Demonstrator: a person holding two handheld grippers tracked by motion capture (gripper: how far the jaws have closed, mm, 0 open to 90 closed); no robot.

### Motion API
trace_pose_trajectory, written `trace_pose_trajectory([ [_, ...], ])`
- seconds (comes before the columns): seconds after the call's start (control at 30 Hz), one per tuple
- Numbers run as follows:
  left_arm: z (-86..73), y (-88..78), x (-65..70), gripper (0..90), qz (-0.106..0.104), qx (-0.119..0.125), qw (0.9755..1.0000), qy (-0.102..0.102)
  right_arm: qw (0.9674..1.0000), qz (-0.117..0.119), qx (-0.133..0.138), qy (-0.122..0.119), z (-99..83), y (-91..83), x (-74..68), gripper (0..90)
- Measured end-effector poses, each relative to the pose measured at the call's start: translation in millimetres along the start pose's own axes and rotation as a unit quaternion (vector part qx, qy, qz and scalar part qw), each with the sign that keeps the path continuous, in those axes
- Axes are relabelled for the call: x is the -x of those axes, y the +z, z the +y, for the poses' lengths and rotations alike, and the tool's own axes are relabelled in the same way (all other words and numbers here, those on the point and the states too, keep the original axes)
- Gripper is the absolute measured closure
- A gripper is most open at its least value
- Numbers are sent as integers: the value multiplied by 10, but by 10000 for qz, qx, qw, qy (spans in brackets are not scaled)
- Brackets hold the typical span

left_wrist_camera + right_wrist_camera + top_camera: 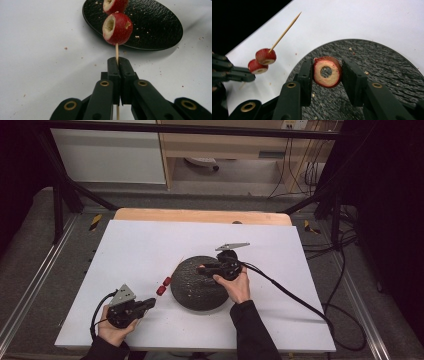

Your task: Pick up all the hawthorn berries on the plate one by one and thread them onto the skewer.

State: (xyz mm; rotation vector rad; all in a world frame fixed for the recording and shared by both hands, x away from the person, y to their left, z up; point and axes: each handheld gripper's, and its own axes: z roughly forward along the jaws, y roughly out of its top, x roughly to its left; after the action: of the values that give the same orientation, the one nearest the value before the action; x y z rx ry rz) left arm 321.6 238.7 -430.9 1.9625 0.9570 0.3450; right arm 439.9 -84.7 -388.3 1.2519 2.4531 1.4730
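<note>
Operation: threading cored red fruit pieces onto a wooden skewer, above a black textured plate [197, 292] on the white table [130, 245].
Left gripper [117, 61]: jaws are closing fully on the wooden skewer [116, 51], pinching its lower shaft and holding it tilted toward the plate.
Skewer load: 2 fruit pieces [262, 61] are sitting on the shaft, touching each other; the bare pointed tip [297, 15] is projecting beyond them.
Right gripper [327, 72]: jaws are clamping a 3rd fruit piece [327, 72] by its red sides, over the plate, cored hole facing the camera.
Technique: turn the hole toward the tip, line both up on 1 axis, then slide the piece along it.
Caution: keep the skewer steady; excess squeeze is likely to crush the soft fruit.
</note>
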Motion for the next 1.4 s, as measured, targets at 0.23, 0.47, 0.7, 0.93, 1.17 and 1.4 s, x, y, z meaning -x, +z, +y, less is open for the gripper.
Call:
trace_pose_trajectory([
  [0.23,8,13,25,883,27,41,10000,-15,9964,132,701,461,-163,-26,66,628],
  [0.47,22,36,78,884,29,79,10000,-12,9895,176,1225,751,-283,-65,97,628],
  [0.7,37,65,152,883,24,116,9999,-19,9810,185,1698,922,-358,-78,88,629],
  [0.93,49,73,204,883,47,196,9998,-70,9714,236,2112,1060,-372,-57,66,629],
  [1.17,76,118,266,884,25,206,9997,-109,9627,270,2422,1179,-350,-67,64,629],
  [1.4,114,167,354,883,10,196,9998,-92,9563,281,2645,1218,-321,-105,62,629],
])
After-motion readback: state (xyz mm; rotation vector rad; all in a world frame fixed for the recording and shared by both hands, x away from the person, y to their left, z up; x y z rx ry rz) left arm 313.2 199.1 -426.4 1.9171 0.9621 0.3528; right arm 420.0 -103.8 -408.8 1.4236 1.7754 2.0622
